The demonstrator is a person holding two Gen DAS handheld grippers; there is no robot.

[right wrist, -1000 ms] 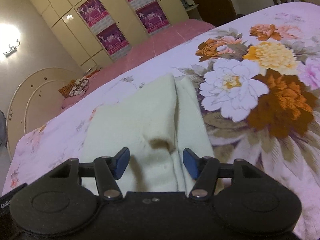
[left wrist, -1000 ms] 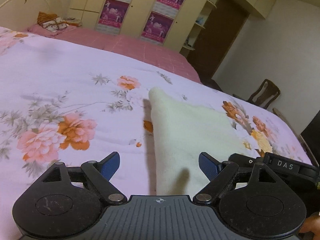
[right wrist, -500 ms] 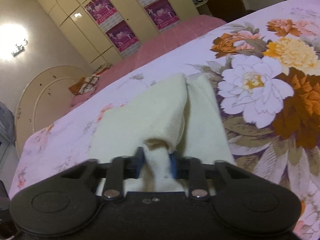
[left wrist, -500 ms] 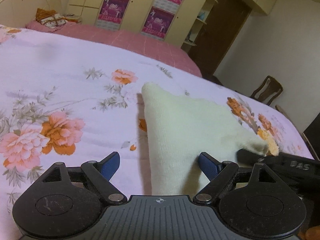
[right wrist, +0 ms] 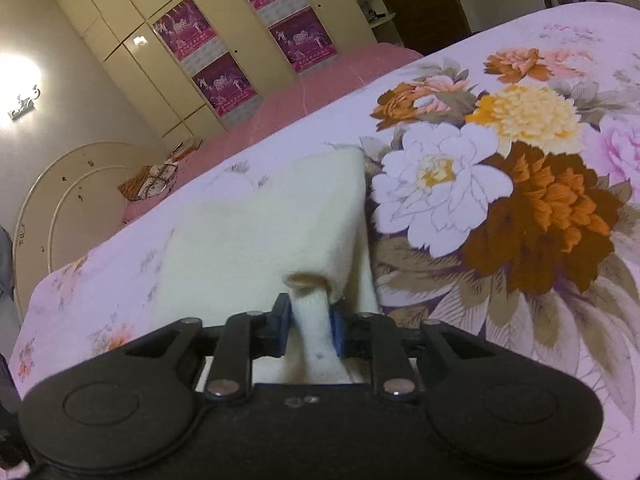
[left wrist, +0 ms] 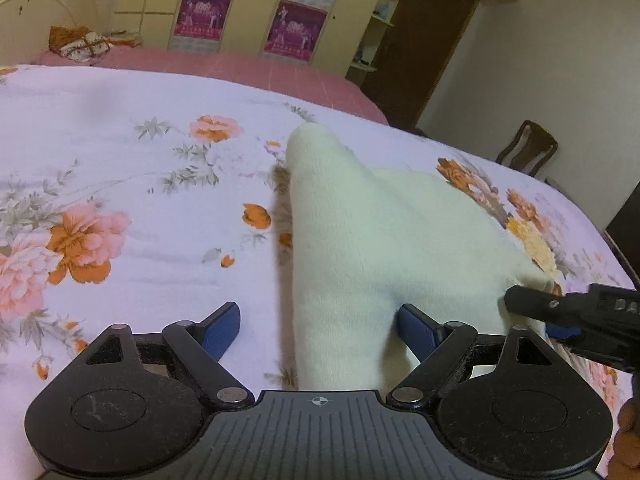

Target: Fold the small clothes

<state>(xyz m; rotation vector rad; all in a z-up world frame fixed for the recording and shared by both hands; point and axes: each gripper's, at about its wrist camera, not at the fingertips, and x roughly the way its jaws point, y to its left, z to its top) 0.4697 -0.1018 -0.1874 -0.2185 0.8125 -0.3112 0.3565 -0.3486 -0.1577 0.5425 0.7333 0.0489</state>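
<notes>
My right hand-held gripper (right wrist: 309,330) has just clamped onto the near corner of the cream garment (left wrist: 384,240) lying on the flowered bed (left wrist: 120,168) and lifted it, while my left hand-held gripper (left wrist: 318,330) waits spread apart, so folding can begin.

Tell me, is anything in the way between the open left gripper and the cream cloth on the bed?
No, nothing visible is in the way. The cream cloth already lies between the wide-open jaws of the left gripper, on the flowery bedspread. The right gripper pinches another corner, off to the side.
</notes>
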